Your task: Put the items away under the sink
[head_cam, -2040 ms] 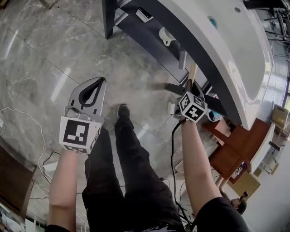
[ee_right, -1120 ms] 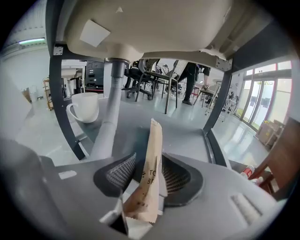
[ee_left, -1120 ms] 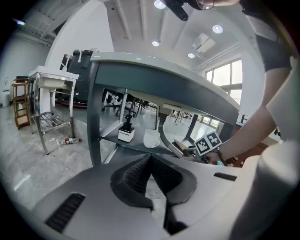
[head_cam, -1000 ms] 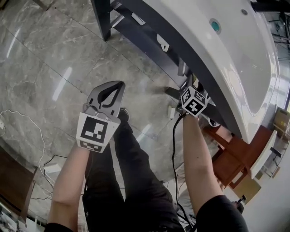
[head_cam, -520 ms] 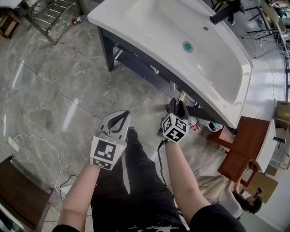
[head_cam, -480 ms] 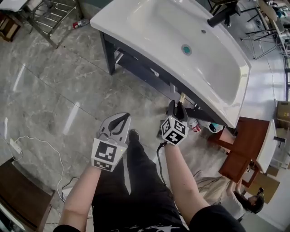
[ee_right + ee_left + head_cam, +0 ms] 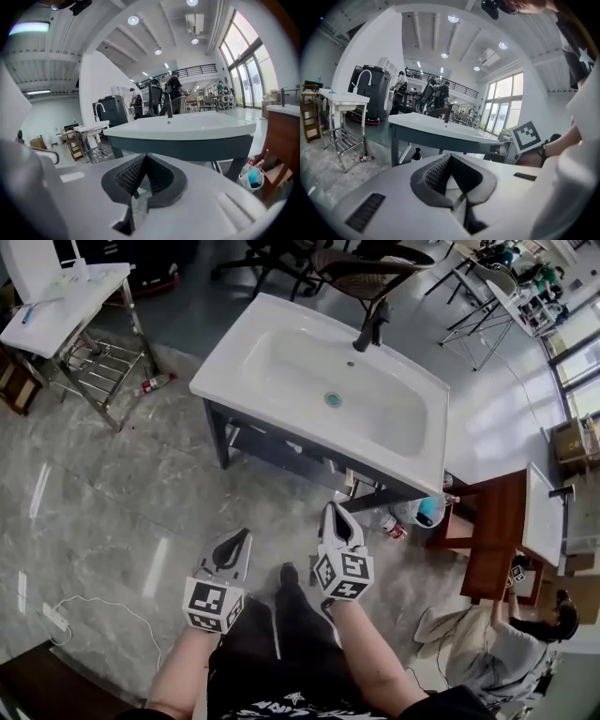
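Note:
The white sink (image 7: 309, 381) on its dark frame stands ahead of me. Low on the right of the frame lies a clear bag with a blue-capped bottle (image 7: 419, 512), with a small red-labelled can (image 7: 392, 526) next to it. In the left gripper view, a black bottle (image 7: 416, 153) stands under the basin. My left gripper (image 7: 246, 534) hangs over the floor, shut and empty. My right gripper (image 7: 330, 509) is just before the sink's front edge; its jaws have just been closing with nothing between them, and they are shut. From their own views, both grippers (image 7: 450, 155) (image 7: 146, 154) point at the sink.
A metal rack carrying a second small sink (image 7: 70, 296) stands at the far left, with a can (image 7: 155, 383) on the floor beside it. A wooden cabinet (image 7: 492, 531) is at the right, and a person (image 7: 525, 638) crouches near it. Chairs stand behind the sink. A cable (image 7: 56, 615) lies at the lower left.
Both grippers have drawn back and upward from the shelf under the sink. The right gripper came away from the items there and closed. The whole sink top has come into view.

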